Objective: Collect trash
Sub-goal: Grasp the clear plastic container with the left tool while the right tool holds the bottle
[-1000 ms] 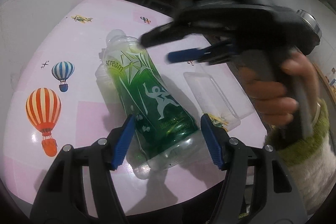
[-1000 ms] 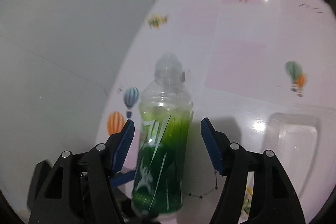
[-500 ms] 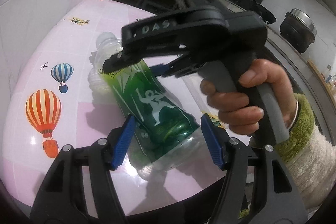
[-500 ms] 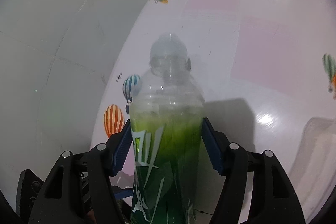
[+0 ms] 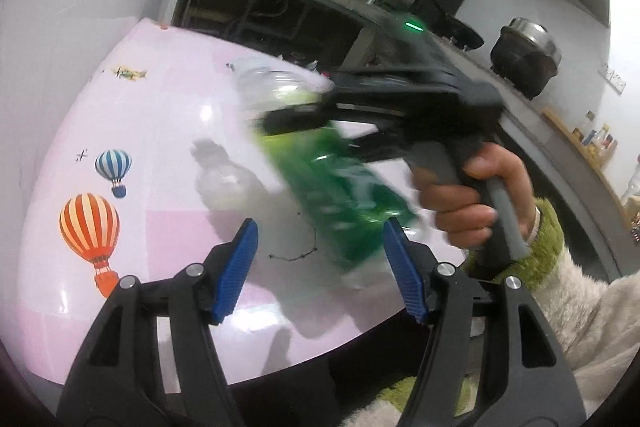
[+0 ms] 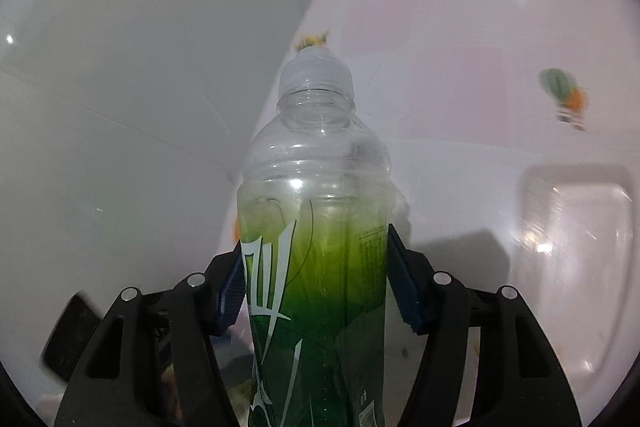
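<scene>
The right gripper (image 6: 316, 291) clamps the green bottle (image 6: 316, 267), apparently lifted above the pink table (image 5: 168, 115); the left gripper (image 5: 320, 267) hangs spread and unloaded near the table's front edge.

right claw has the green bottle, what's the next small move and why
Probably keep lifting the bottle clear of the table and carry it off toward wherever the trash goes. The right claw has its pads pressed on both sides of the label, and the left claw is open and empty, so it is free for the clear tray.
</scene>
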Motion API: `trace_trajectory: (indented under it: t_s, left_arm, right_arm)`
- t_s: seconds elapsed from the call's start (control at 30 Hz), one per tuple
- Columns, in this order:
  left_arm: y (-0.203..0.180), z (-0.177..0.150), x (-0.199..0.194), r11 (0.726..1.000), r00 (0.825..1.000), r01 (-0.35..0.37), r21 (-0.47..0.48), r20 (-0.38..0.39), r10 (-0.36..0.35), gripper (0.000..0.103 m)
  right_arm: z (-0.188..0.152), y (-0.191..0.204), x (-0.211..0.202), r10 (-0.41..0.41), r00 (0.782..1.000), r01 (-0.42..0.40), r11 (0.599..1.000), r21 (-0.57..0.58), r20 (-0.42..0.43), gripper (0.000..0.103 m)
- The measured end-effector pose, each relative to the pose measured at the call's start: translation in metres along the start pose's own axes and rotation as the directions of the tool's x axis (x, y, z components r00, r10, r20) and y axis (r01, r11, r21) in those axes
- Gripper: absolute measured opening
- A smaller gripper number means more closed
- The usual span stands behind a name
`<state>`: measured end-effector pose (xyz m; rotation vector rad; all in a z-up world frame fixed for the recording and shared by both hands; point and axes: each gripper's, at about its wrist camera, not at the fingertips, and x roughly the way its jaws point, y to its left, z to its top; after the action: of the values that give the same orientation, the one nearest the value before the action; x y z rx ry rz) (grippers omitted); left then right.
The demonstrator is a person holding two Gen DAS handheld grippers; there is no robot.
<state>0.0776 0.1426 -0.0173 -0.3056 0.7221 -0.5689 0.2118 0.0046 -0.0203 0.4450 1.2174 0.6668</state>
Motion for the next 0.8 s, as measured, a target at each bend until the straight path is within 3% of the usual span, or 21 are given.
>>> trace_trajectory:
  t_s: [0.2,0.27,0.37,0.47,0.6,0.67,0.8]
  left_arm:
    - [-0.011,0.016,0.023,1.0,0.999,0.012,-0.01,-0.037,-0.012,0.063]
    - [-0.02,0.021,0.04,0.999,0.996,0.035,-0.027,-0.076,-0.036,0.063]
    - [-0.034,0.028,0.071,0.997,0.99,0.071,-0.036,-0.12,-0.075,0.063]
    - [-0.049,0.035,0.102,0.995,0.984,0.089,-0.05,-0.153,-0.095,0.063]
    - [-0.055,0.041,0.149,0.995,0.978,0.029,-0.094,-0.204,-0.048,0.061]
    - [-0.054,0.041,0.172,0.993,0.967,-0.023,-0.114,-0.254,-0.007,0.052]
    - [-0.049,0.037,0.187,0.987,0.959,-0.061,-0.149,-0.283,0.016,0.026]
  right_arm:
    - [-0.047,-0.024,-0.114,-0.006,0.978,-0.001,1.0,0.031,0.208,0.061]
    - [-0.067,-0.037,-0.153,-0.097,0.95,0.083,0.995,0.062,0.297,0.061]
    - [-0.089,-0.06,-0.183,-0.202,0.914,0.165,0.977,0.133,0.352,0.061]
    - [-0.106,-0.089,-0.19,-0.292,0.893,0.226,0.949,0.22,0.342,0.061]
    - [-0.112,-0.121,-0.176,-0.349,0.887,0.265,0.921,0.284,0.302,0.061]
    - [-0.111,-0.13,-0.168,-0.349,0.893,0.264,0.917,0.298,0.285,0.061]
    - [-0.104,-0.134,-0.151,-0.372,0.89,0.294,0.911,0.29,0.264,0.061]
